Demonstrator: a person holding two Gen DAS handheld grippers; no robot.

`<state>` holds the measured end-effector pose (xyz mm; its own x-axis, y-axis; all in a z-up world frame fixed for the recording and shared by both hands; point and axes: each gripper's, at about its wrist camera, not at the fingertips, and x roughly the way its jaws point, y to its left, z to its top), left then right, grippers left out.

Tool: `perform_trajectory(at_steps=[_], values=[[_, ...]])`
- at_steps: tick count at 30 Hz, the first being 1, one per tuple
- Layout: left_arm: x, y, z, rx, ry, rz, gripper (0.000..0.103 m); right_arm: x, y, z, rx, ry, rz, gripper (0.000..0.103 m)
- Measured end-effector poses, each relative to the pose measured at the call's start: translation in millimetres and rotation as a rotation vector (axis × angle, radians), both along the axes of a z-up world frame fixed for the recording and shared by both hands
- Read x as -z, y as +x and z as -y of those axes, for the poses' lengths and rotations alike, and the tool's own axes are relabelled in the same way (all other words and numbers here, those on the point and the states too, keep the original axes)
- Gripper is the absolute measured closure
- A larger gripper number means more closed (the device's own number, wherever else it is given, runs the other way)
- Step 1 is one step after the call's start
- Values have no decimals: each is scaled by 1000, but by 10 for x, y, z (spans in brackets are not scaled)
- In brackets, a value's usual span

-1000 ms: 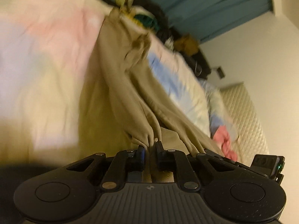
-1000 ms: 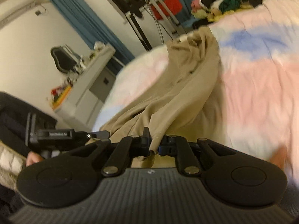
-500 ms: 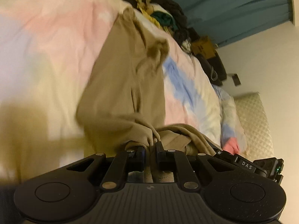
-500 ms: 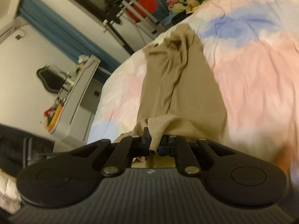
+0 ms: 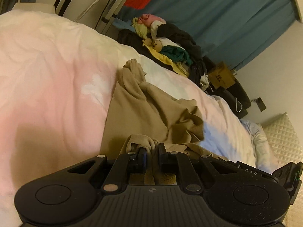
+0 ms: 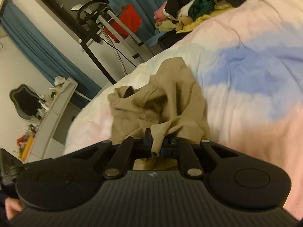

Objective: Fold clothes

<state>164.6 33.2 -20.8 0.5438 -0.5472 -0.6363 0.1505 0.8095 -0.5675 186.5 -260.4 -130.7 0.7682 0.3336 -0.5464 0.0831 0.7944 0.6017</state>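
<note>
A tan garment (image 5: 151, 109) lies crumpled on the pastel bedspread (image 5: 47, 71). My left gripper (image 5: 152, 158) is shut on a bunched edge of it, low over the bed. In the right wrist view the same tan garment (image 6: 170, 102) lies in a heap on the bedspread (image 6: 255, 79). My right gripper (image 6: 157, 143) is shut on another edge of it. The fabric between the two held edges is folded over the far part.
A pile of mixed clothes (image 5: 170, 47) sits at the far end of the bed, also in the right wrist view (image 6: 198, 7). A garment steamer stand (image 6: 106, 28), a white shelf (image 6: 53, 109) and teal curtains (image 5: 227, 19) stand beyond. A quilted headboard (image 5: 282, 138) is at right.
Both grippers have carried the held edges forward and down toward the far end. The garment, earlier stretched long, now lies shorter and bunched on the bed.
</note>
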Motion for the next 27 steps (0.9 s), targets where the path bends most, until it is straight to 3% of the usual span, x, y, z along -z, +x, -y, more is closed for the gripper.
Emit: perform_trajectory(at_steps=[4, 5, 6, 8, 9, 10, 12, 15, 17, 19, 21, 27], values=[[162, 39, -5, 18, 9, 5, 89, 177, 87, 10, -29, -20, -5, 90], [167, 30, -12, 22, 1, 8, 83, 207, 90, 10, -37, -24, -4, 89], [171, 21, -20, 25, -7, 11, 70, 165, 24, 1, -41, -33, 10, 86], [105, -82, -18, 9, 13, 42, 47, 80, -108, -17, -49, -50, 38, 74], [60, -146, -14, -3, 29, 62, 36, 38, -175, -26, -53, -59, 51, 54], [15, -210, -11, -14, 44, 81, 33, -5, -241, -35, -57, -67, 65, 34], [-83, -392, 6, -18, 83, 133, 28, -89, -373, -53, -65, -84, 93, 28], [-169, -687, 74, 0, 152, 201, 26, -230, -601, -116, -53, -146, 134, 29], [-185, -882, 143, 21, 203, 236, 26, -256, -737, -184, -60, -183, 147, 38], [-181, -1063, 216, 44, 256, 269, 26, -189, -843, -258, -71, -193, 119, 67], [-116, -1189, 306, 72, 310, 290, 26, -84, -916, -333, -81, -212, 84, 81], [206, -1164, 487, 83, 406, 272, 27, 205, -851, -496, -87, -334, 24, 82]])
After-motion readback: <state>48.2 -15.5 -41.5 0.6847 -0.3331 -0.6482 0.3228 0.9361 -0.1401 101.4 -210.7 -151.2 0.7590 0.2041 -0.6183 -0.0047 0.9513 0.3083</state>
